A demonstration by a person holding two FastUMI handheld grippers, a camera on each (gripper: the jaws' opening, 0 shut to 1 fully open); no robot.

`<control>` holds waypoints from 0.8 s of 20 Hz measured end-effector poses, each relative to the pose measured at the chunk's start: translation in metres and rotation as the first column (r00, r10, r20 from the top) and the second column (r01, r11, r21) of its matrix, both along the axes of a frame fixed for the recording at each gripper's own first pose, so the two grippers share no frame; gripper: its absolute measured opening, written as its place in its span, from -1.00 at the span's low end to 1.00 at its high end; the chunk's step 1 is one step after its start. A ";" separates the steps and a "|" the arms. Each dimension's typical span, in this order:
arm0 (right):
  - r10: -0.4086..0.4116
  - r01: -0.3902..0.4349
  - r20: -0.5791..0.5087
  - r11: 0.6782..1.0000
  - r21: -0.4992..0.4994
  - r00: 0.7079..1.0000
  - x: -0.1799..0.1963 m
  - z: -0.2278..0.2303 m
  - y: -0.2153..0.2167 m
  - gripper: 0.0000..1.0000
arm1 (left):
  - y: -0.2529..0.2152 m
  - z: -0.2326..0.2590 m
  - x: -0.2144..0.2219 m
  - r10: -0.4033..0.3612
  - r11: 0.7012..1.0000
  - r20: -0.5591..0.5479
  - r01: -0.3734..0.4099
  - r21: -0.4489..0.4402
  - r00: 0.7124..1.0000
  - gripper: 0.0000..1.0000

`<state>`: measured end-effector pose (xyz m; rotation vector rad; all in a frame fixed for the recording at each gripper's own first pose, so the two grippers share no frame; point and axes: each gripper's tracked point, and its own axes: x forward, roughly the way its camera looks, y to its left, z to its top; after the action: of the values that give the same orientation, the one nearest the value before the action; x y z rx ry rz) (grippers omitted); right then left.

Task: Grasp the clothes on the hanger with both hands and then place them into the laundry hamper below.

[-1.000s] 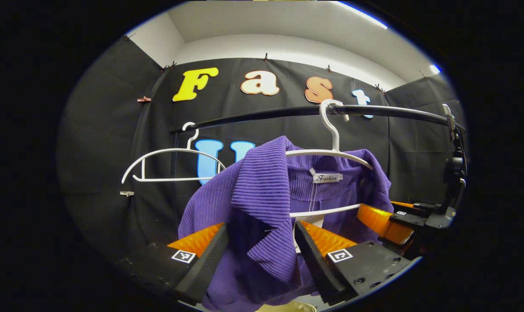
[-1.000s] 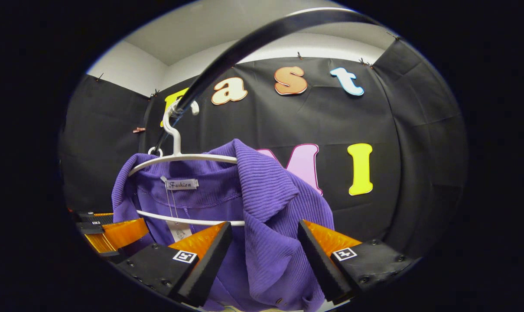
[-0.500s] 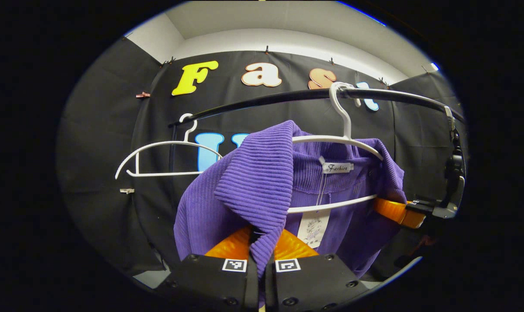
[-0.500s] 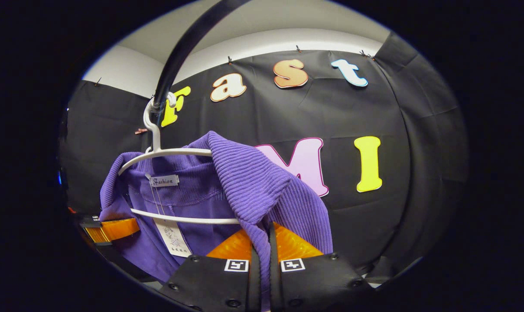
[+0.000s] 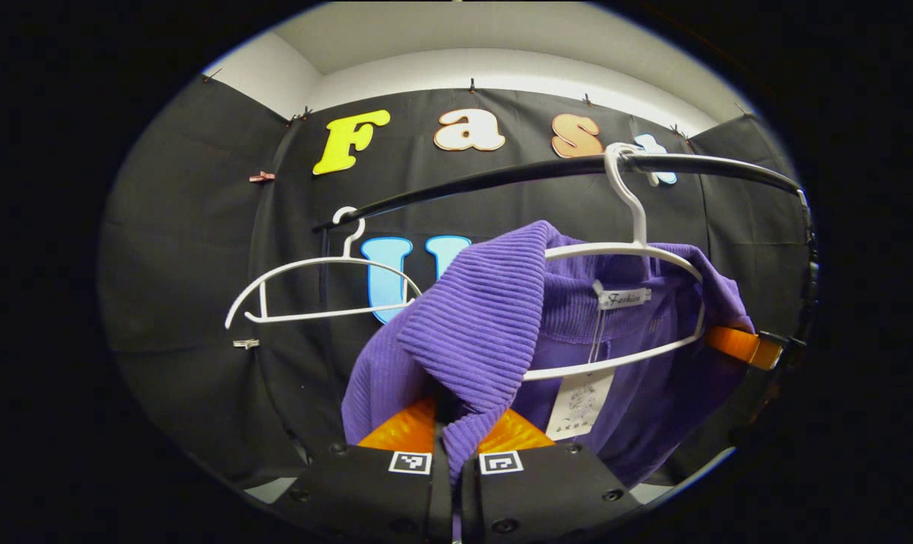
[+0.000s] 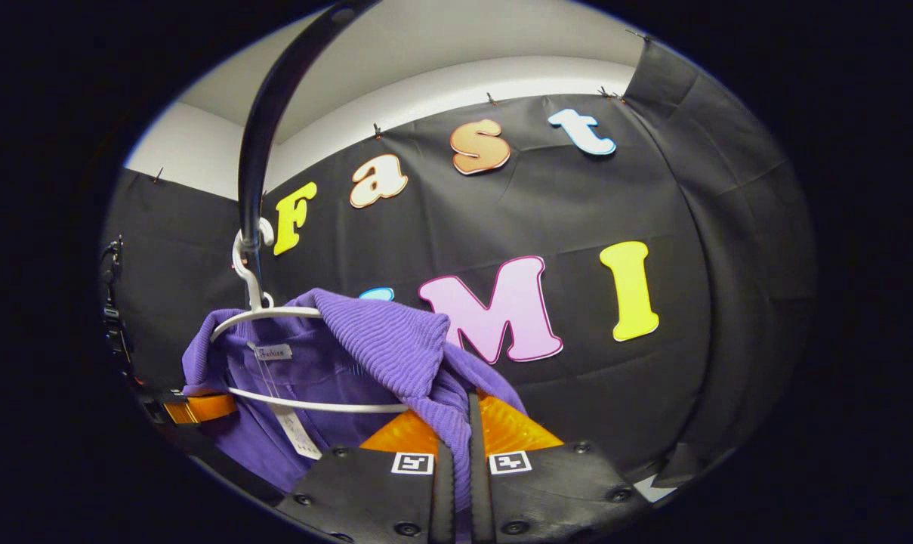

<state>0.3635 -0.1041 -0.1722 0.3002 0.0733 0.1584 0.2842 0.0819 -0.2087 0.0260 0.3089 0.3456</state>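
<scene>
A purple ribbed knit garment (image 5: 494, 332) is seen draped over a white plastic hanger (image 5: 622, 253), whose hook is caught on a black horizontal rail (image 5: 501, 177). The garment hangs below the rail, its long axis running downward from the hanger's shoulders, with the open collar and a sewn-in neck label (image 5: 624, 298) turned toward the cameras. A white paper tag (image 5: 579, 393) dangles below the label, across the hanger's lower bar.

In the left gripper view, the left gripper (image 5: 451, 446) is closed with its jaws nearly together, a folded lapel of the garment pinched between both fingers well below the rail. The other gripper is partly visible at the far shoulder of the garment, under the rail's end. A second white hanger, bare (image 5: 324, 291), is hooked on the same rail farther along, apart from the garment.

In the right gripper view, the right gripper (image 6: 456, 446) is likewise clamped narrow on the opposite lapel of the garment (image 6: 380, 351), fabric pressed between both fingers. The hanger (image 6: 263, 317) is seen hooked on the rail (image 6: 256, 151), which rises steeply overhead. The left gripper (image 6: 192, 408) is partly seen beneath the garment's far shoulder; its jaw state cannot be told from this view.
</scene>
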 end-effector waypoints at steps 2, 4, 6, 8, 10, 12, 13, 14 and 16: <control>0.003 -0.004 0.016 1.000 0.029 1.000 -0.003 0.004 0.001 -0.75 | 0.013 0.022 -0.007 0.035 0.998 0.033 -0.037 0.052 0.999 -0.82; -0.007 0.003 0.045 0.996 0.095 0.999 0.005 0.006 -0.002 -0.75 | 0.029 0.039 -0.007 0.067 0.992 0.063 -0.073 0.101 0.996 -0.85; -0.016 0.005 0.066 0.986 0.165 0.998 0.008 0.008 -0.002 -0.75 | 0.035 0.041 -0.007 0.072 0.989 0.065 -0.079 0.122 0.995 -0.85; -0.004 -0.011 0.071 0.977 0.214 0.997 0.013 0.006 0.000 -0.85 | 0.042 0.048 -0.006 0.077 0.980 0.068 -0.088 0.179 0.995 -0.82; 0.000 -0.023 0.090 0.969 0.248 0.996 0.018 0.011 -0.005 -0.75 | 0.051 0.058 -0.006 0.091 0.960 0.082 -0.110 0.258 0.992 -0.82; 0.019 -0.048 0.106 0.959 0.280 0.994 0.022 0.017 -0.006 -0.67 | 0.058 0.066 -0.002 0.095 0.951 0.099 -0.119 0.285 0.991 -0.83; 0.036 -0.068 0.114 0.955 0.288 0.993 0.024 0.019 -0.005 -0.76 | 0.063 0.070 0.000 0.099 0.947 0.105 -0.126 0.294 0.990 -0.82; 0.051 -0.086 0.131 0.955 0.285 0.990 0.025 0.023 -0.007 -0.76 | 0.065 0.075 0.006 0.094 0.943 0.110 -0.124 0.307 0.990 -0.85; 0.069 -0.116 0.166 0.950 0.290 0.984 0.028 0.034 -0.014 -0.76 | 0.071 0.087 0.016 0.072 0.924 0.111 -0.109 0.367 0.991 -0.82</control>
<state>0.3912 -0.1185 -0.1386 0.5867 -0.0913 0.2872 0.3000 0.1531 -0.1220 0.3696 0.1455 0.4928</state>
